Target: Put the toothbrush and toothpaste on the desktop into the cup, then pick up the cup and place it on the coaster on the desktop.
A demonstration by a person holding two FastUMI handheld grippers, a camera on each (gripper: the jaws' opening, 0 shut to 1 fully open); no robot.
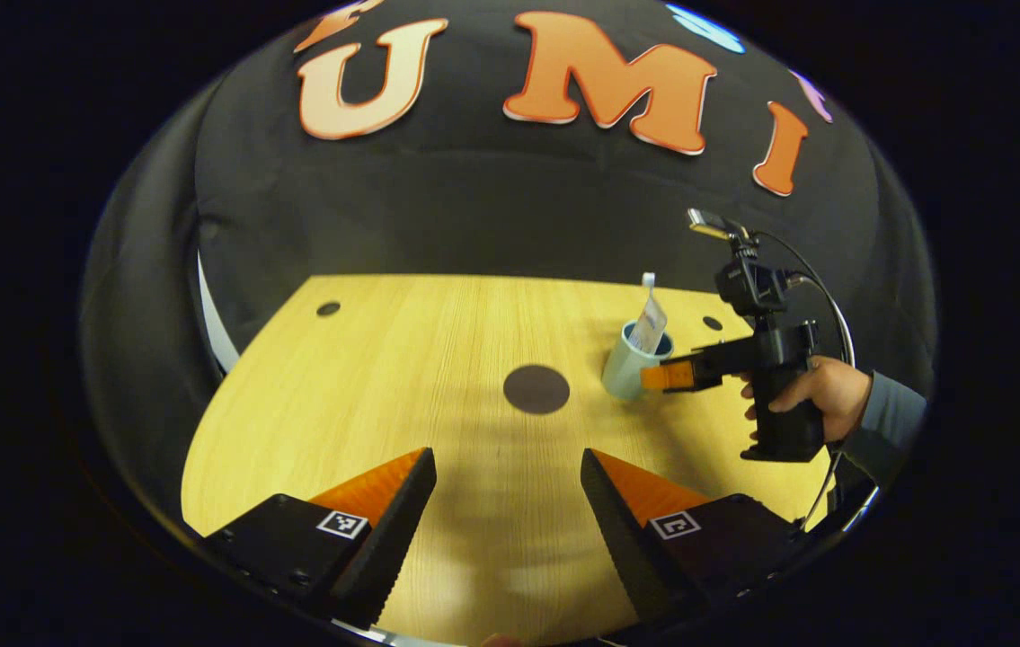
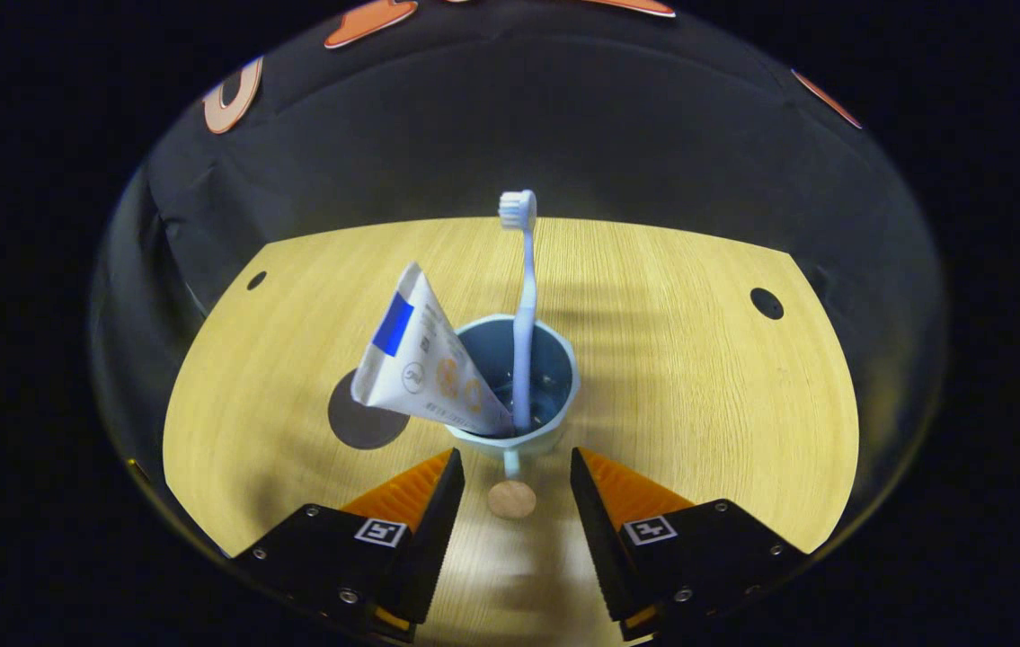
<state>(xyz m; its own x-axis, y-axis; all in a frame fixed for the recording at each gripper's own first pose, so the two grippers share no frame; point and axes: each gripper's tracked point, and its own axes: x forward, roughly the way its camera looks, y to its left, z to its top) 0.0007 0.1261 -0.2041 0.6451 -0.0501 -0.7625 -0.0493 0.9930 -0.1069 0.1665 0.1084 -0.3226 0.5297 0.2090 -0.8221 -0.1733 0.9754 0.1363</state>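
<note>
Toothbrush and toothpaste both stand inside the cup, which rests on the wooden desktop. In the right gripper view the brush stands nearly upright against the cup's inner wall with its bristled head up, while the tube leans out to the left over the rim, its flat crimped end uppermost. The right gripper sits just on the near side of the cup with its fingers spread apart, holding nothing; between them lies the cup's handle, ending in a round wooden knob, and neither finger touches it. The dark round coaster lies on the desktop just left of the cup, partly hidden behind the tube. In the left gripper view the cup appears at the far right of the desktop, with the coaster to its left. There a hand in a grey sleeve holds the right gripper by its pistol grip, its tips next to the cup's side. The left gripper hovers over the near part of the desktop, well apart from the cup, its fingers wide open and empty.
</note>
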